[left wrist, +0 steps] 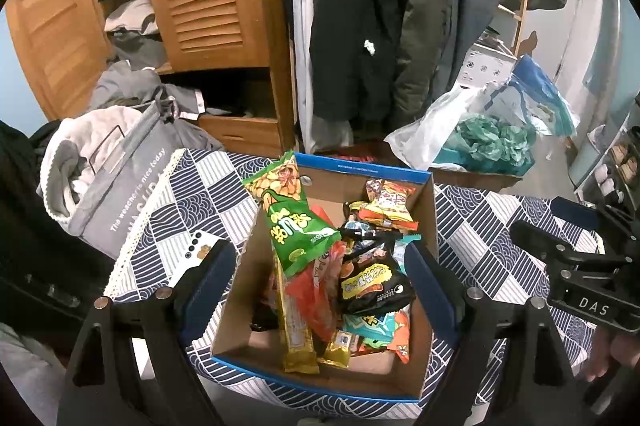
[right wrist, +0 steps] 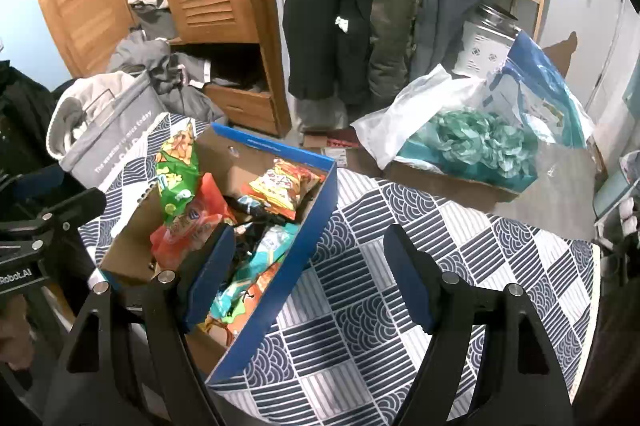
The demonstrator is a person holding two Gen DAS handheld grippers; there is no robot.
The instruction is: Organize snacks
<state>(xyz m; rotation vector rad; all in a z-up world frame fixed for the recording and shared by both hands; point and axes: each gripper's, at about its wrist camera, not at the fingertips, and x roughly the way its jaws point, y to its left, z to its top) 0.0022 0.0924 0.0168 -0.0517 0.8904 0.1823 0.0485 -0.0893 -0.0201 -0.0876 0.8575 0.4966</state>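
**Snack box between spread fingers**

Patterned navy-and-white tabletop (left wrist: pixel 480 226) carries an open cardboard box (left wrist: pixel 424 358) of snack packets, with a wardrobe and hanging coats behind. Left gripper (left wrist: pixel 320 266) has its fingers wide, empty, flanking the box; the green peanut bag (left wrist: pixel 298 226) lies between them. Right gripper (right wrist: pixel 308 278) is likewise wide and empty, its left finger (right wrist: pixel 210 278) over the box, the other over bare cloth.

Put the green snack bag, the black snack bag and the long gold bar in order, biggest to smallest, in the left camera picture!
1. Green snack bag, clearly biggest.
2. Black snack bag and long gold bar: unsure. The bar is longer but thin, and nearer the camera.
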